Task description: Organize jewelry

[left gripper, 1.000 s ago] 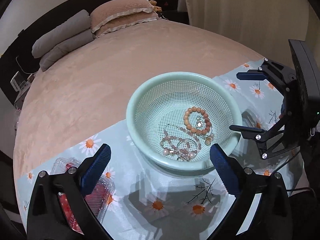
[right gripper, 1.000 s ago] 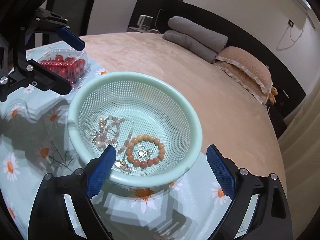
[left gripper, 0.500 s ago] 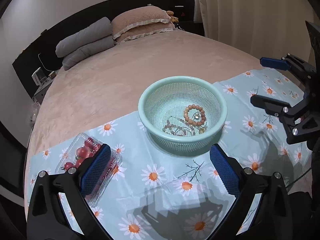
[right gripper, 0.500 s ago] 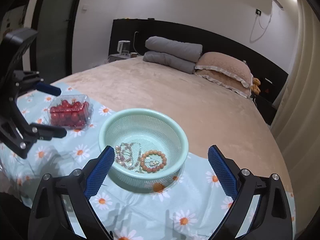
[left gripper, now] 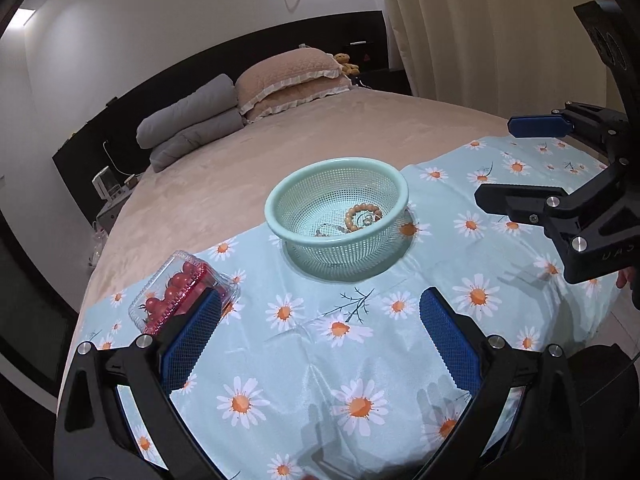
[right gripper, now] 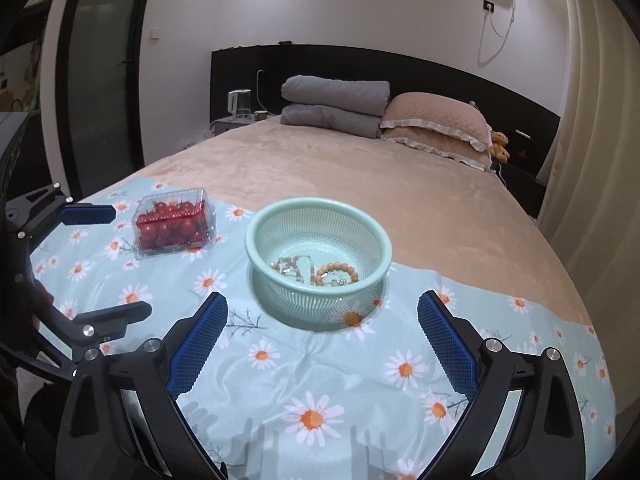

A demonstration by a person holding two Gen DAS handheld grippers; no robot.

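A mint-green mesh basket (left gripper: 280, 212) (right gripper: 260, 256) stands on a daisy-print cloth (left gripper: 320, 360) (right gripper: 320, 380) on the bed. Inside lie an orange bead bracelet (left gripper: 362, 218) (right gripper: 336, 272) and a tangle of pale bead jewelry (left gripper: 324, 232) (right gripper: 290, 266). My left gripper (left gripper: 320, 338) (right gripper: 108, 256) is open and empty, held back from the basket. My right gripper (right gripper: 322, 340) (left gripper: 516, 164) is open and empty too, also back from the basket.
A clear plastic box of cherry tomatoes (left gripper: 178, 294) (right gripper: 172, 222) sits on the cloth left of the basket. Grey folded bedding (right gripper: 332, 106) and pink pillows (right gripper: 436, 128) lie at the bed's head. Curtains (left gripper: 480, 32) hang on the right.
Both grippers have pulled up and back from the basket, which now looks smaller and farther. The jewelry stays in the basket. Both stay open.
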